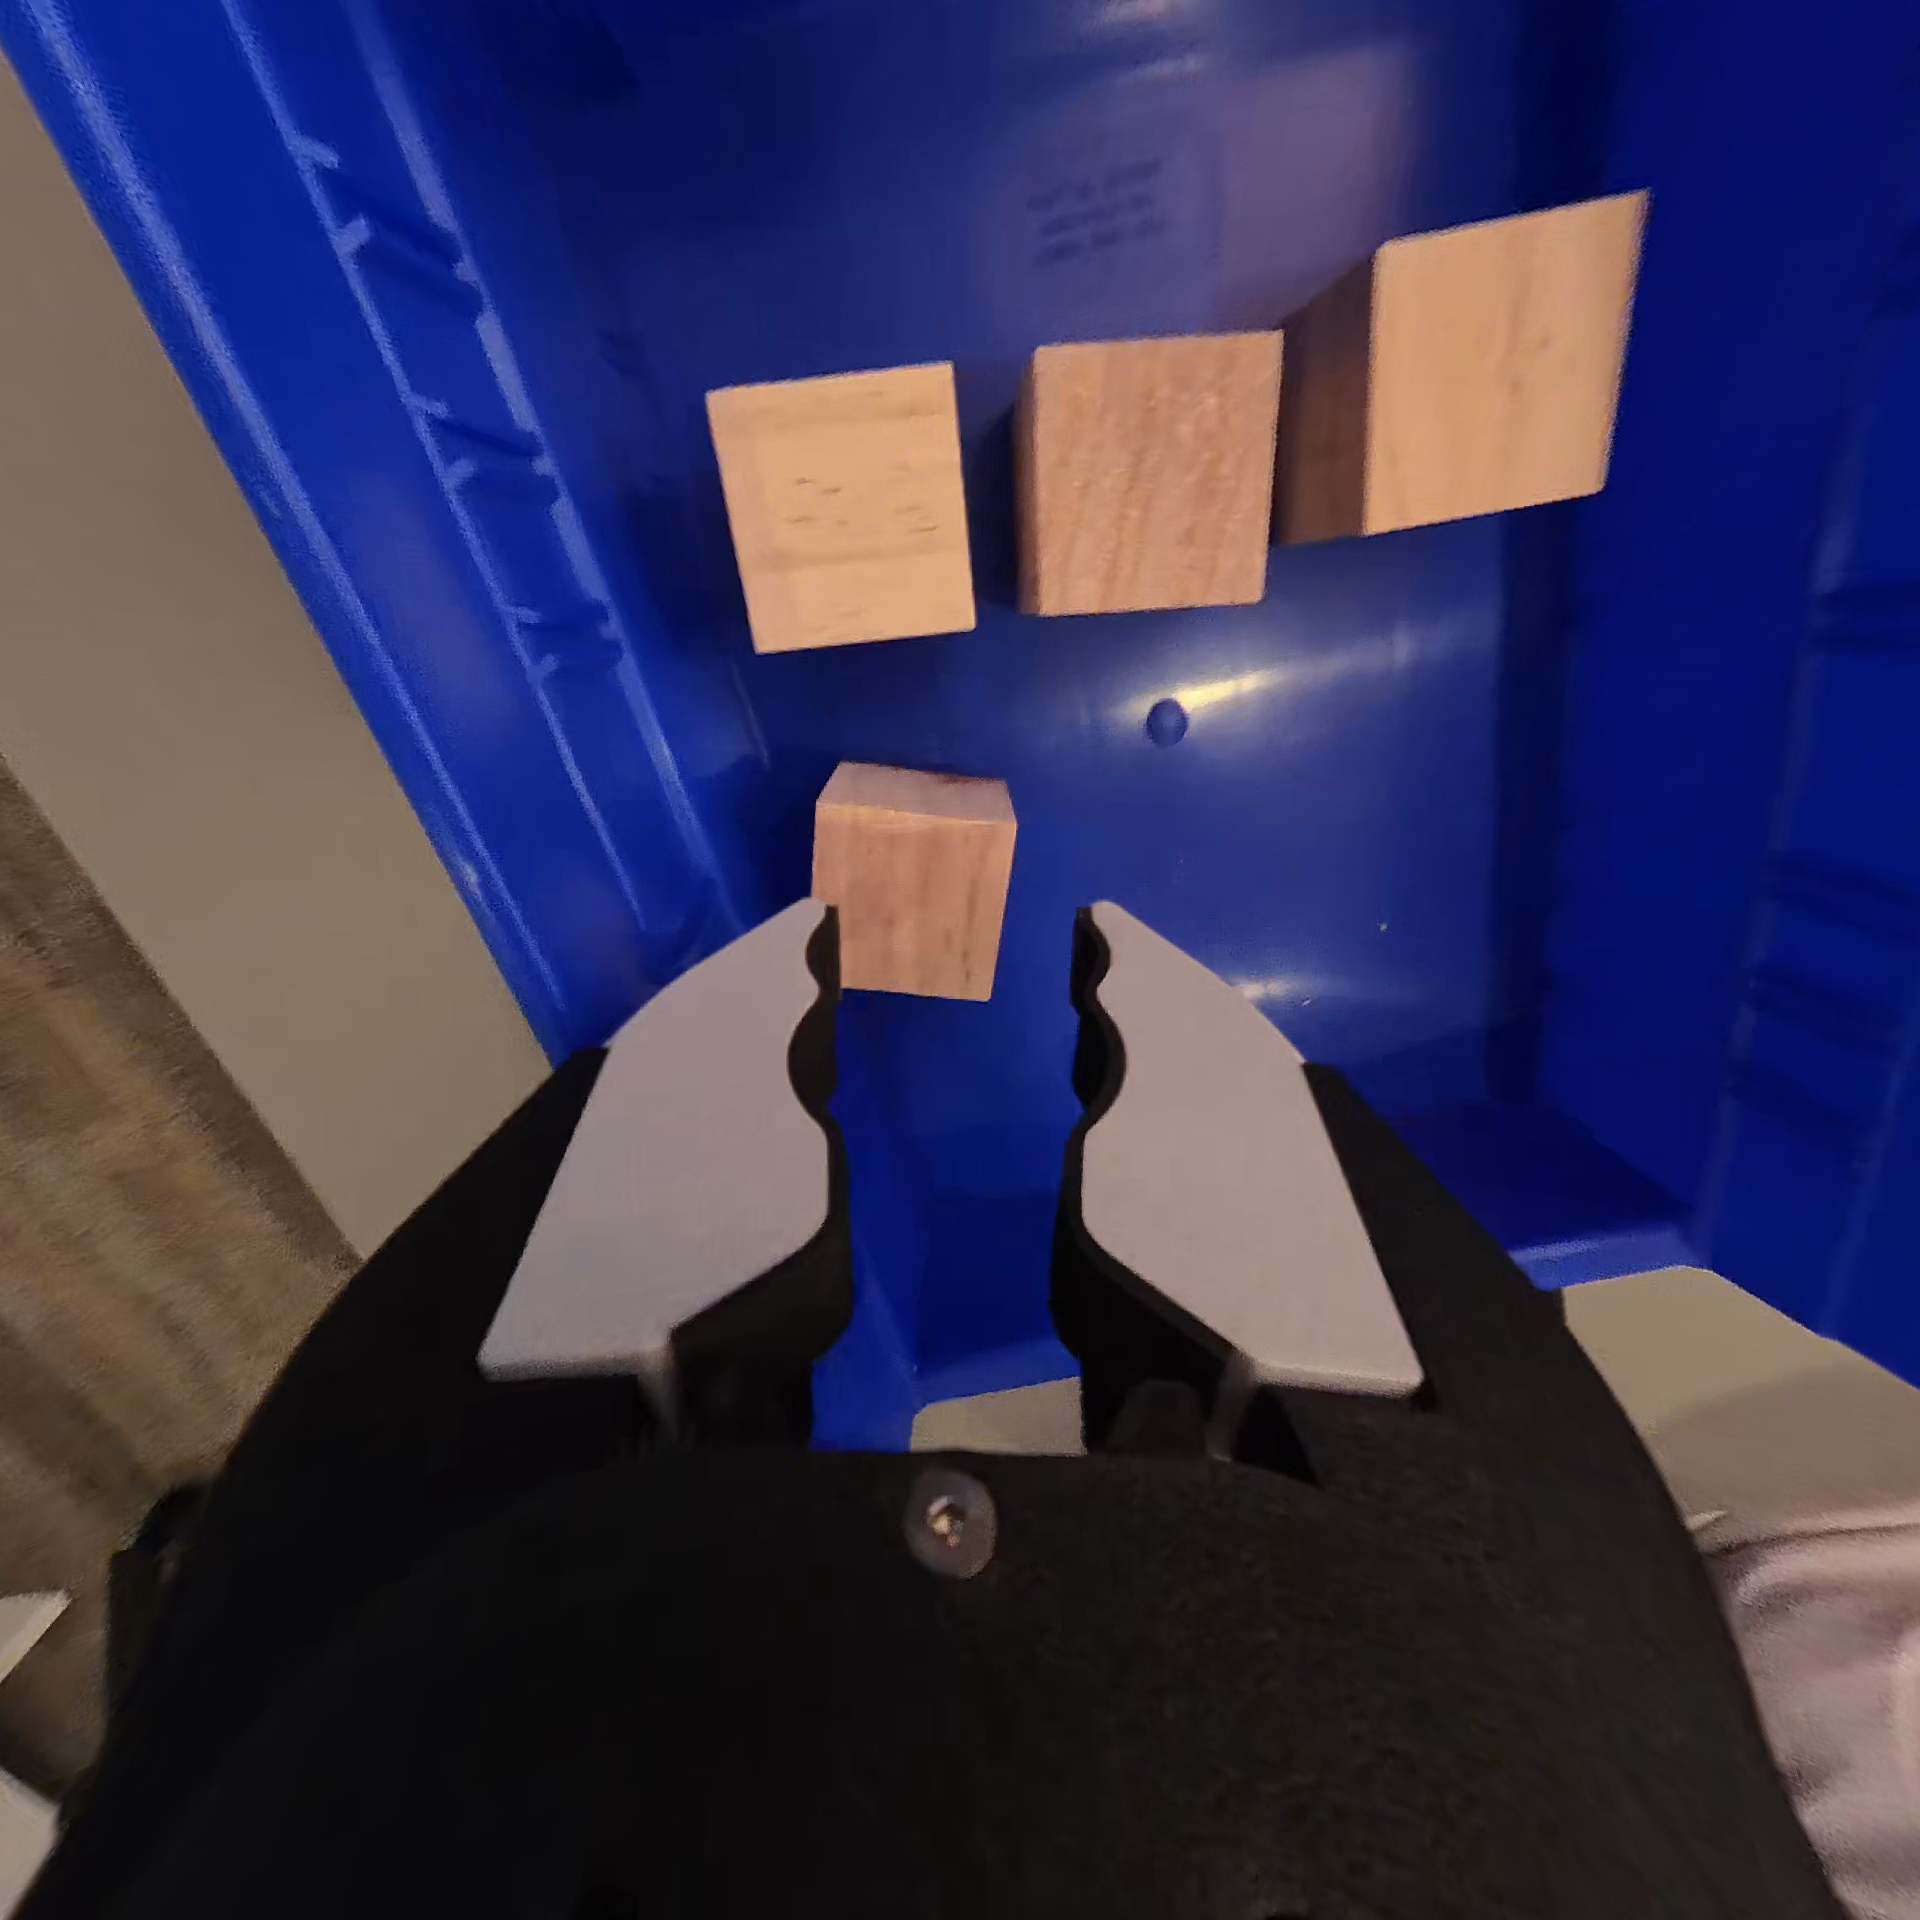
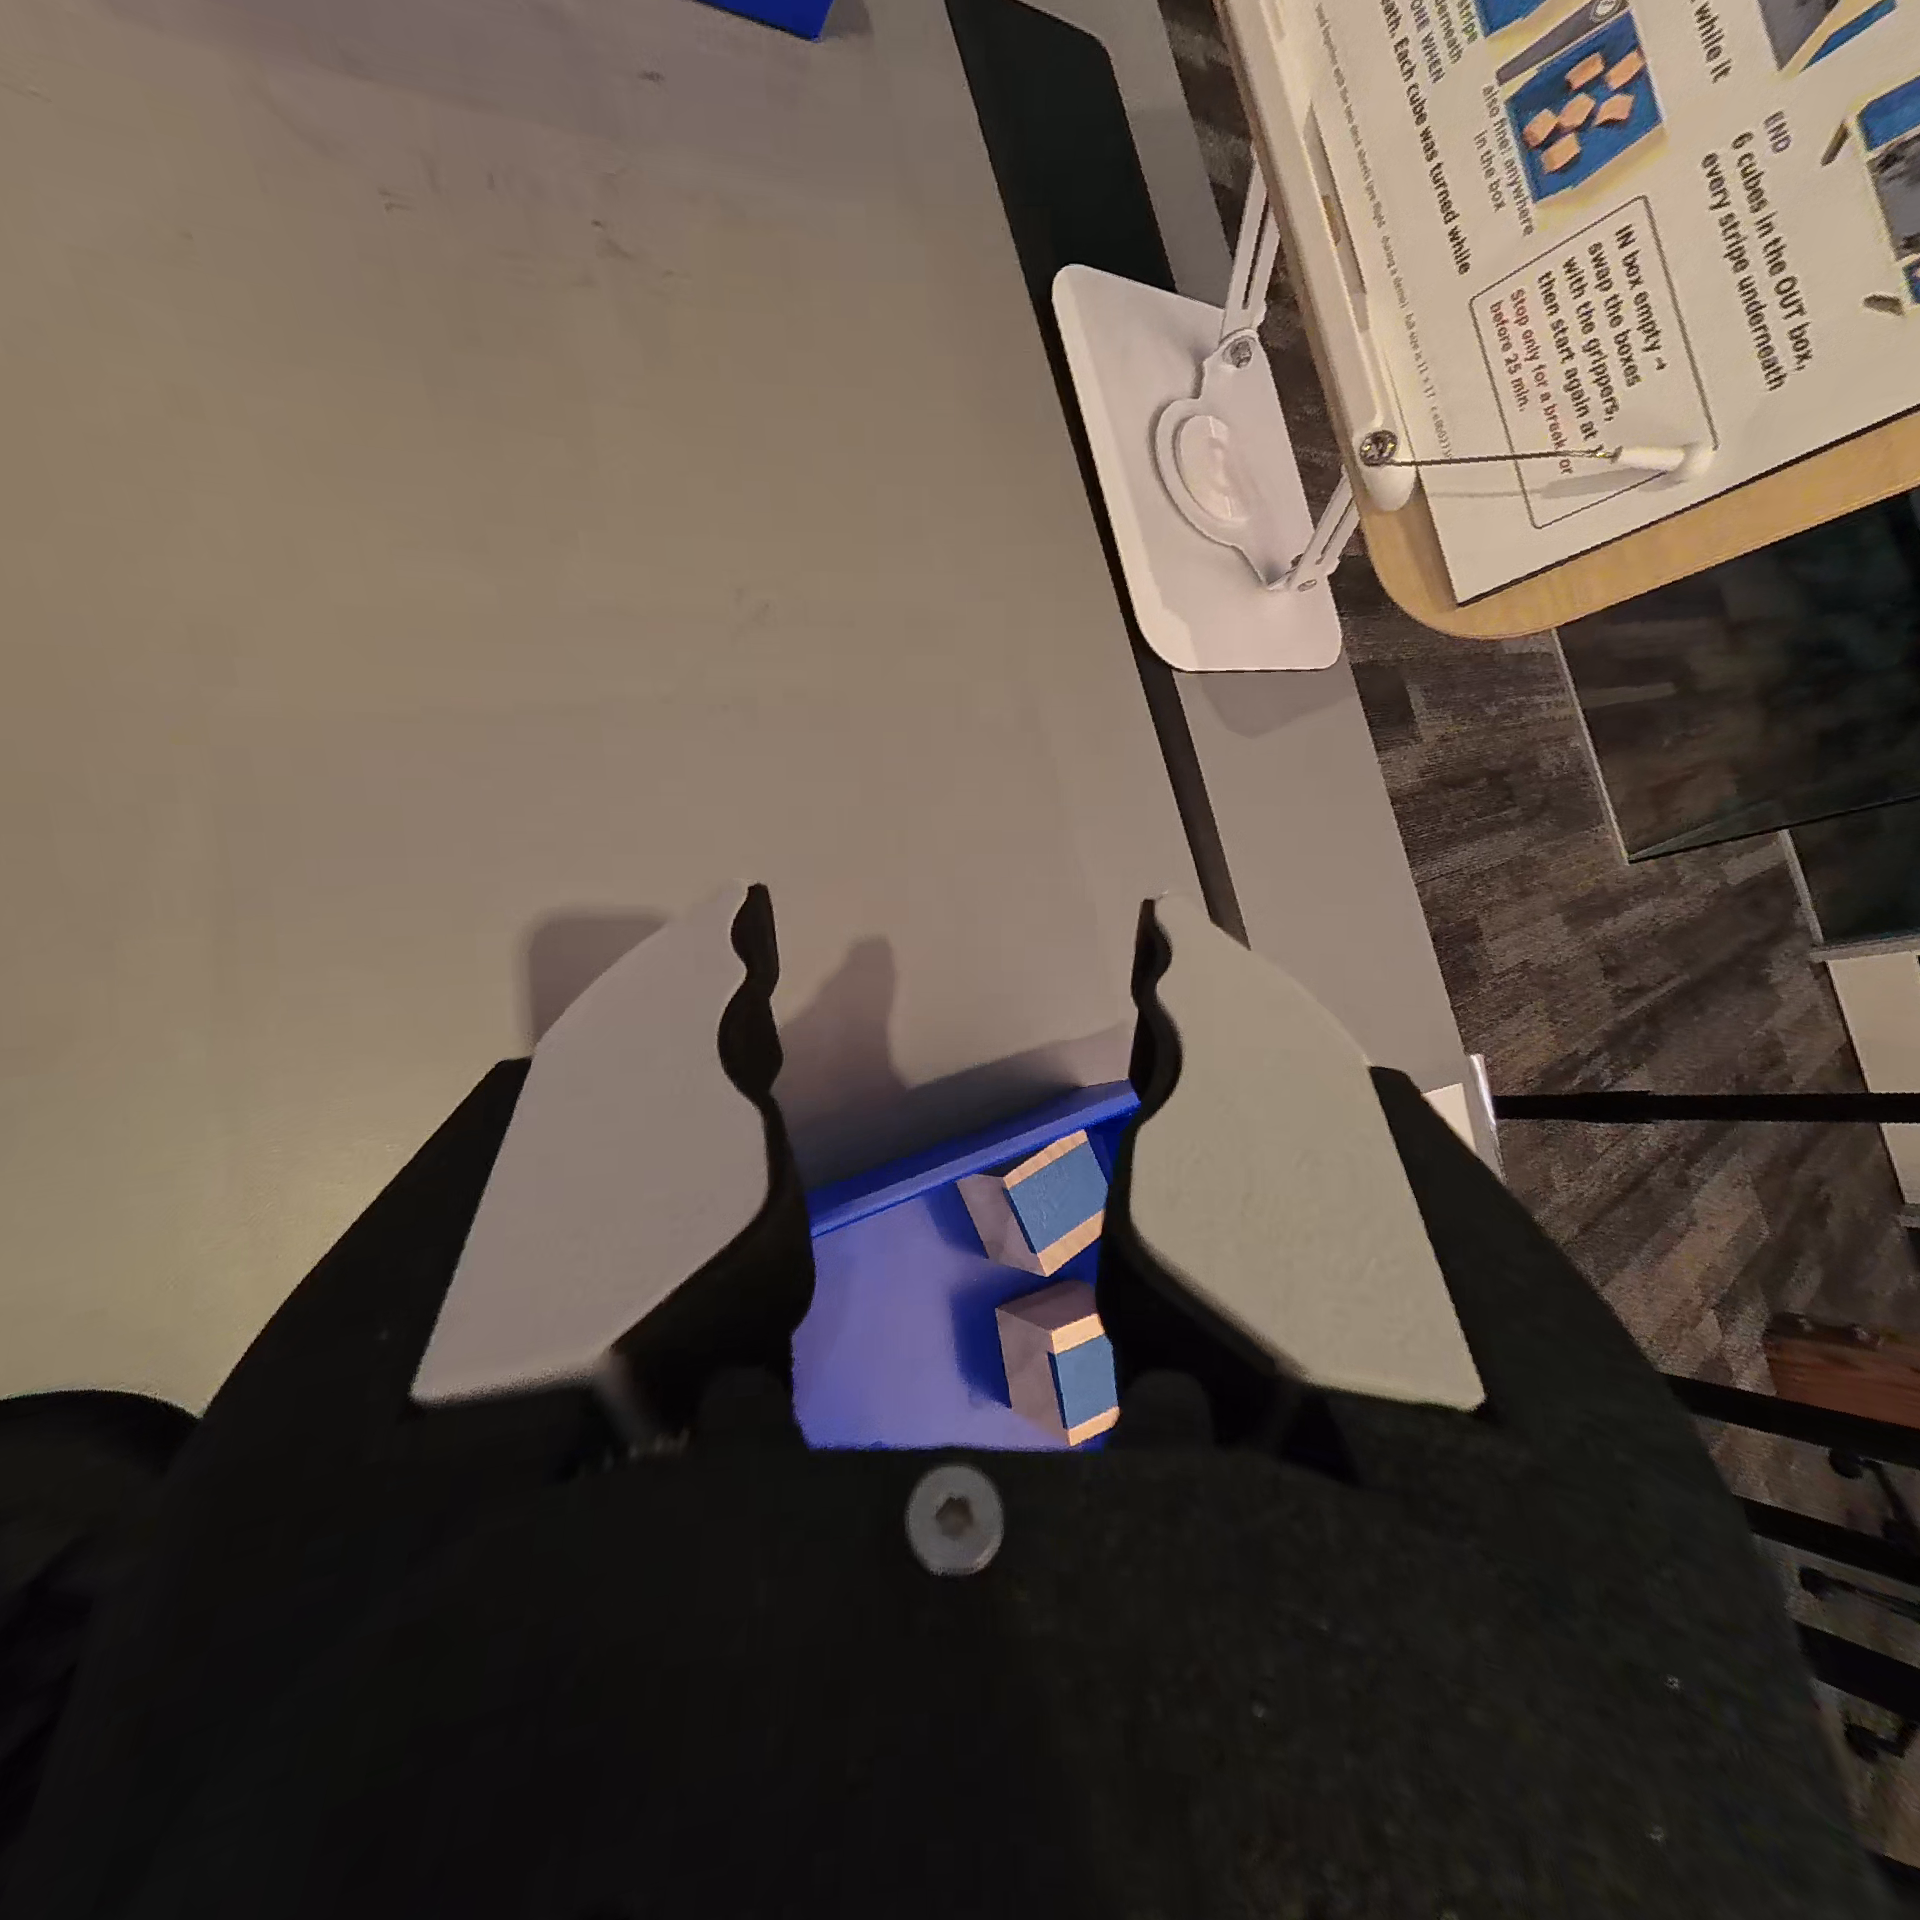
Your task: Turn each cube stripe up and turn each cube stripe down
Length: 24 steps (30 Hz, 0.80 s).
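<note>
In the left wrist view several plain wooden cubes lie in a blue box (image 1: 1455, 831), no stripe showing. Three stand in a row: left (image 1: 842, 506), middle (image 1: 1148, 473), right (image 1: 1486, 364). A smaller-looking cube (image 1: 914, 883) lies nearer, just beyond the tips of my left gripper (image 1: 951, 914), which is open and empty above the box. In the right wrist view my right gripper (image 2: 951, 899) is open and empty over the grey table (image 2: 520, 468). Below it, another blue box (image 2: 883, 1299) holds two cubes with blue stripes up, one (image 2: 1044, 1210) above the other (image 2: 1070, 1371).
A white stand base (image 2: 1195, 478) sits at the table's right edge and holds a wooden board with an instruction sheet (image 2: 1621, 260). Dark carpet (image 2: 1610, 935) lies to the right of the table. Grey table and brown carpet show left of the left box.
</note>
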{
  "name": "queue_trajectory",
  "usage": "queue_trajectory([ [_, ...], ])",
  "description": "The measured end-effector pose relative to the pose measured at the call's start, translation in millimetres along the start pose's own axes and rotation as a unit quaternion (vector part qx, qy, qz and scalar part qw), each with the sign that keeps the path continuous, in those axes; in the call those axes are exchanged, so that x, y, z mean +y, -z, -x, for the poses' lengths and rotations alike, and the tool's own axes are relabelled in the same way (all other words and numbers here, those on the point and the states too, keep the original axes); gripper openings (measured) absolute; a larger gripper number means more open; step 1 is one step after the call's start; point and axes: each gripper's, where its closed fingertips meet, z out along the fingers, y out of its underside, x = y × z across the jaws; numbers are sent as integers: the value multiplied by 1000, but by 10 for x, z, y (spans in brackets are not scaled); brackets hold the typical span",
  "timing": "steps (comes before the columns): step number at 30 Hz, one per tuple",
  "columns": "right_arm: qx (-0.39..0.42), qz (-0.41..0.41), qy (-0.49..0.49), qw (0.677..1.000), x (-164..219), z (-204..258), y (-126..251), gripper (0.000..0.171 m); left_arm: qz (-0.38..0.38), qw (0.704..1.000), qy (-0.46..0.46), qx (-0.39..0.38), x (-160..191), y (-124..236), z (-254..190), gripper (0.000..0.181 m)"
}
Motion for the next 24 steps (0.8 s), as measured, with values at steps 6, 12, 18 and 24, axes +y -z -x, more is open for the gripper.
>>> queue_trajectory([
  [6, -15, 8, 4, 1000, 33, 45, -44, 65, 34, 996, -23, -75, -26, -105, 60, 50],
  [12, -27, 13, 6, 1000, 51, 87, -62, 65, 89, 988, -27, -123, 25, -277, 124, 49],
  [18, -44, 27, 11, 999, 84, 145, -133, 64, 107, 986, -29, -124, 62, -333, 94, 53],
  [24, -57, 32, 17, 998, 73, 196, -180, 63, 120, 981, -54, -140, 92, -312, 120, 45],
])
